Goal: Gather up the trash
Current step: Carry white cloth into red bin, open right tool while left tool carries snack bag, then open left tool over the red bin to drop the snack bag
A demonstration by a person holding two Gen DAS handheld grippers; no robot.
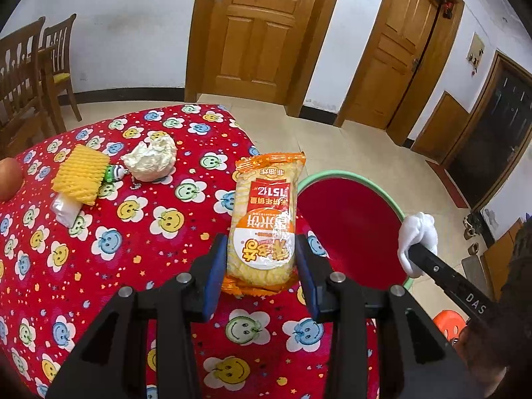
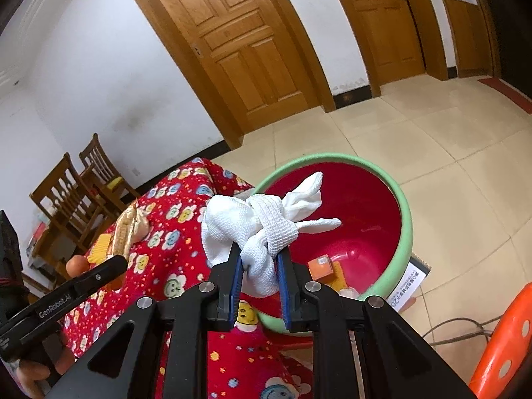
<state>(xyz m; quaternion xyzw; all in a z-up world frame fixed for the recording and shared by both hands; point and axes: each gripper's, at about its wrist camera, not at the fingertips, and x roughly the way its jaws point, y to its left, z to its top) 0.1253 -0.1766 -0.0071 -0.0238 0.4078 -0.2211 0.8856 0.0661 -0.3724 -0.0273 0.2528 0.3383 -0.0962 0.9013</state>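
My left gripper (image 1: pixel 261 252) is shut on an orange rice-cracker packet (image 1: pixel 266 219), held above the red flowered tablecloth (image 1: pixel 139 252) near the table's right edge. My right gripper (image 2: pixel 258 259) is shut on a knotted white glove bundle (image 2: pixel 262 222), held over the near rim of a red basin with a green rim (image 2: pixel 404 232). The basin also shows in the left wrist view (image 1: pixel 345 176), with the white bundle (image 1: pixel 417 236) at its right side. An orange box (image 2: pixel 320 265) and other scraps lie in the basin.
On the table lie a yellow foam net (image 1: pixel 81 173), a crumpled white tissue (image 1: pixel 151 158), a small clear bag (image 1: pixel 65 209) and an orange fruit (image 1: pixel 9 178). Wooden chairs (image 1: pixel 30 76) stand at the left. An orange stool (image 2: pixel 505 342) stands right of the basin.
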